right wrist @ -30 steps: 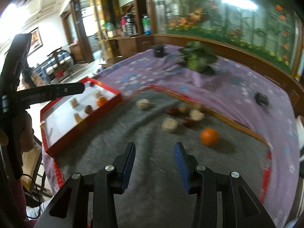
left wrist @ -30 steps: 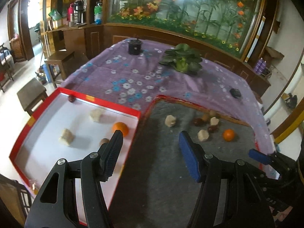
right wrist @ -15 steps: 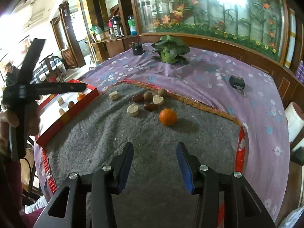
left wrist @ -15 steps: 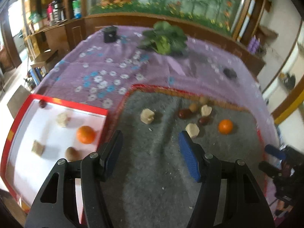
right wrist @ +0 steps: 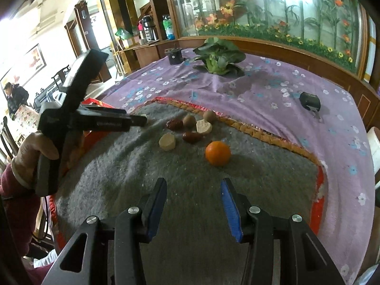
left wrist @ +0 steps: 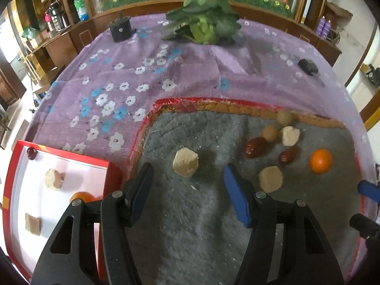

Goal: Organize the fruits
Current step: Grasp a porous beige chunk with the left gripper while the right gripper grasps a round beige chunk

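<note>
Above grey mat, left gripper spread, empty, before beige chunk; right gripper spread, empty.

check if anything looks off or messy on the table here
Mostly tidy. One pale chunk sits alone on the grey mat, apart from the cluster by the orange. The purple tablecloth is creased, with a darker patch near the leafy vegetable.

Table draped in purple floral cloth; bore grey mat, red-rimmed white tray at left edge, leafy green vegetable, black pot, small dark object.
</note>
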